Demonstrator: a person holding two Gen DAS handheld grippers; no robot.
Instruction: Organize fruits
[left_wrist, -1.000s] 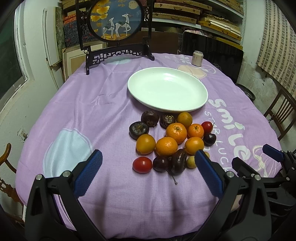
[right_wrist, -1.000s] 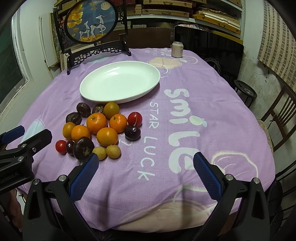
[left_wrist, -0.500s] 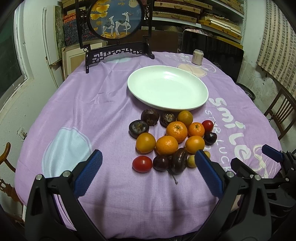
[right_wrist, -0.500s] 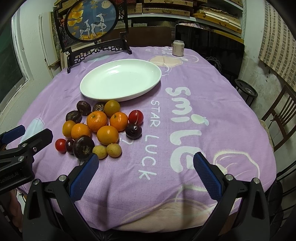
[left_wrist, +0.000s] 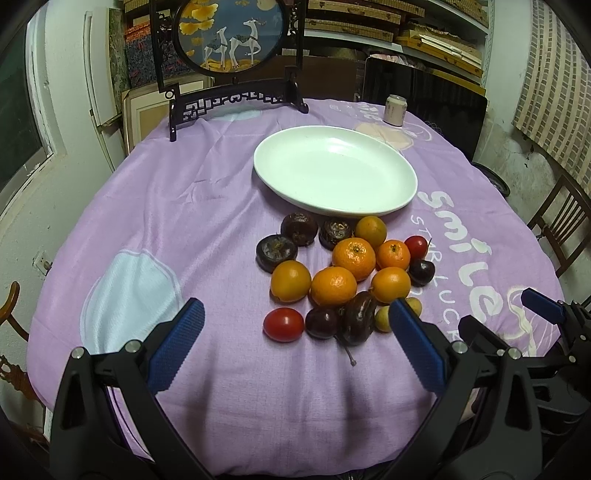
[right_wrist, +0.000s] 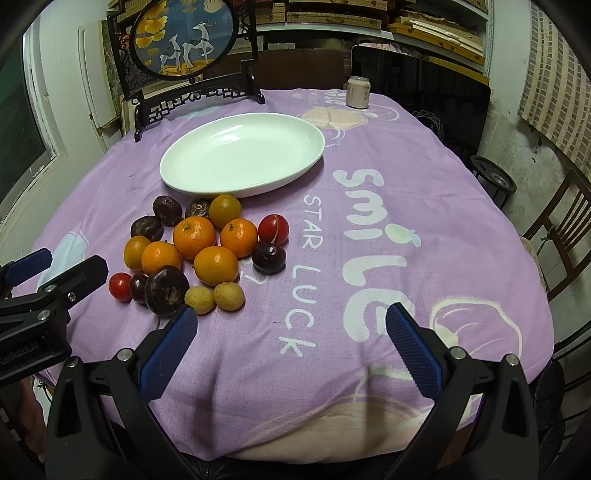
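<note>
Purple cloth (left_wrist: 155, 206) printed with white letters covers the whole round table, its far edge carrying a dark carved stand with a round deer picture (left_wrist: 231, 33) and a small can (left_wrist: 394, 109); nearer the middle lies a white oval plate (left_wrist: 334, 170), bare of fruit, so by my reckoning the sorting has not begun.

Just on the near side of the plate's rim sits the fruit, packed in one cluster and mostly touching; six oranges (left_wrist: 353, 257) fill its centre, firm, round and light, likely to roll if nudged, best taken across the widest part with a gentle squeeze; three dark wrinkled fruits (left_wrist: 299, 228) line the far-left side of the pile and another, with a stalk, lies at the near edge (left_wrist: 357, 317); these look tough-skinned and should bear a firmer pinch.

Smaller still are two red tomatoes, one at the near-left corner of the pile (left_wrist: 283, 324) and one at its right side (right_wrist: 273, 229); their skin is smooth, slippery and easily burst, so a light hold suits them; a dark cherry (right_wrist: 269, 257) and two pale yellow fruits (right_wrist: 229, 295) finish the right and near side.

Left gripper (left_wrist: 295, 343) hangs released, jaws wide apart, over the cloth just short of the pile; right gripper (right_wrist: 290, 347) is likewise spread and holding nothing, over bare cloth to the right of the fruit.
</note>
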